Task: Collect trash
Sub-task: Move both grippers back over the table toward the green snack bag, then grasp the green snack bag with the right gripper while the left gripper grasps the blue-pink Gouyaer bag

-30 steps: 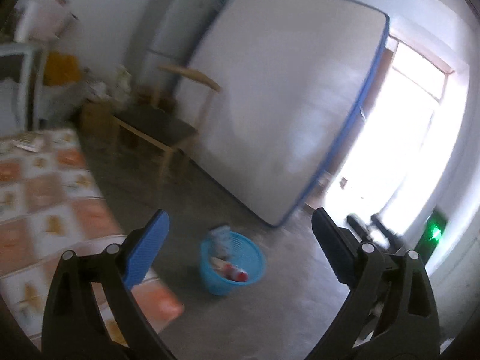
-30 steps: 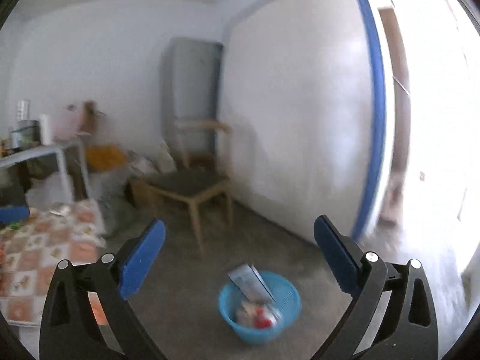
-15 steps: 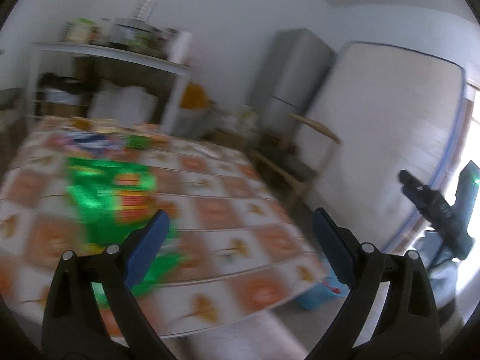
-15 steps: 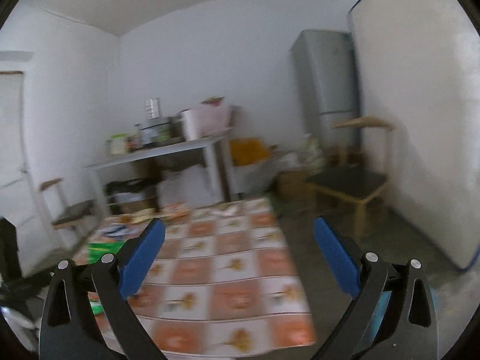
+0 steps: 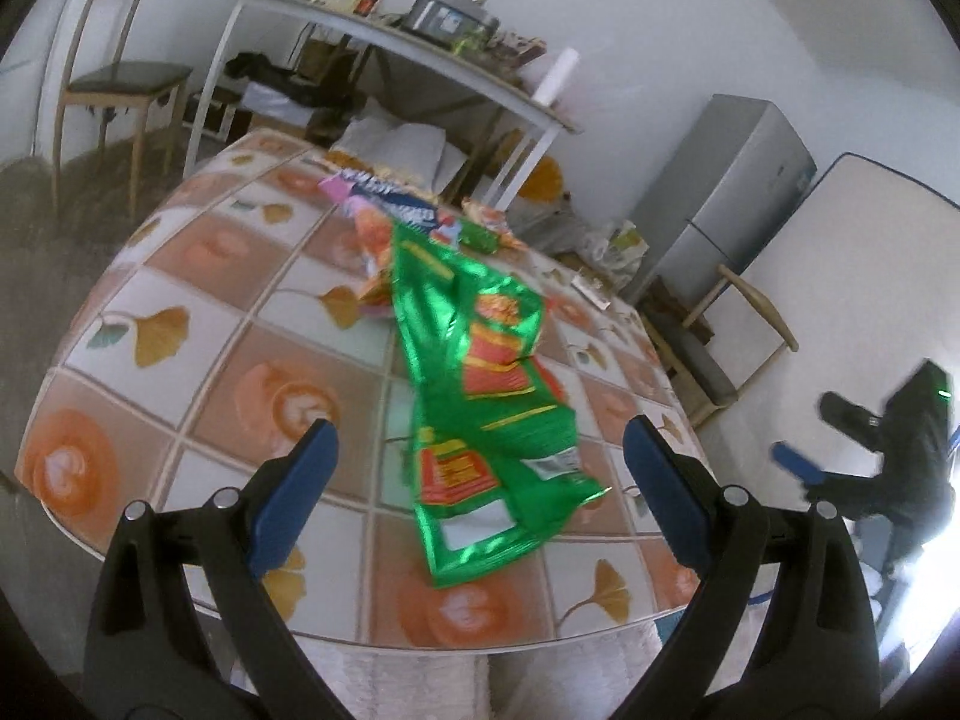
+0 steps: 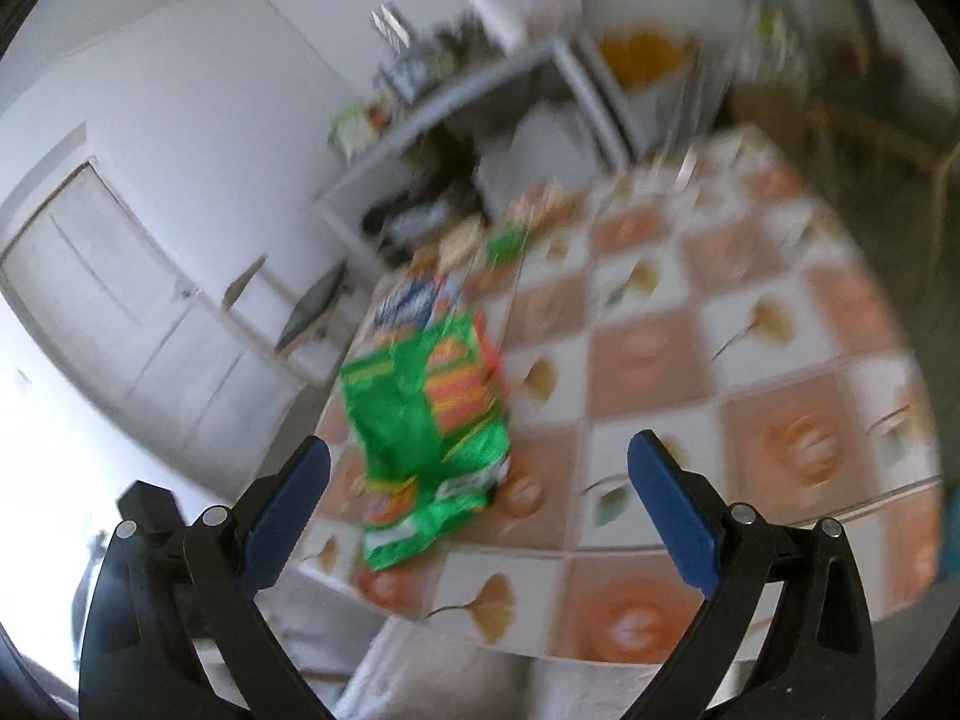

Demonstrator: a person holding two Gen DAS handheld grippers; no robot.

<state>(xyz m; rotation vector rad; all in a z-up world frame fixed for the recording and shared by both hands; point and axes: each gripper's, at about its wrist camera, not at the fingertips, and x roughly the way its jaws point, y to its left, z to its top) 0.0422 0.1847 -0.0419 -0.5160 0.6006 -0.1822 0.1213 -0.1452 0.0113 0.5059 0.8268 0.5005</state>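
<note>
A long green and red snack bag [image 5: 480,396] lies flat on the tiled tablecloth of the table [image 5: 198,324]. My left gripper [image 5: 480,468] hovers open just above its near end, fingers on either side. Behind it lie a blue and white wrapper [image 5: 390,207] and a small green packet [image 5: 480,234]. In the blurred right wrist view the same green bag [image 6: 420,420] sits left of centre, and my right gripper [image 6: 477,480] is open over the table's near edge, holding nothing. The right gripper's body [image 5: 888,456] shows at the right of the left wrist view.
A wooden chair [image 5: 114,72] stands at far left, and a white shelf table [image 5: 408,54] cluttered with tins stands behind. A grey fridge [image 5: 732,180], a second chair [image 5: 738,324] and a propped mattress [image 5: 888,276] are at right. A white door [image 6: 108,312] is left.
Both grippers swung away from the blue basket on the floor toward the table. The green bag now lies between the left gripper's fingers. Both stayed open and empty.
</note>
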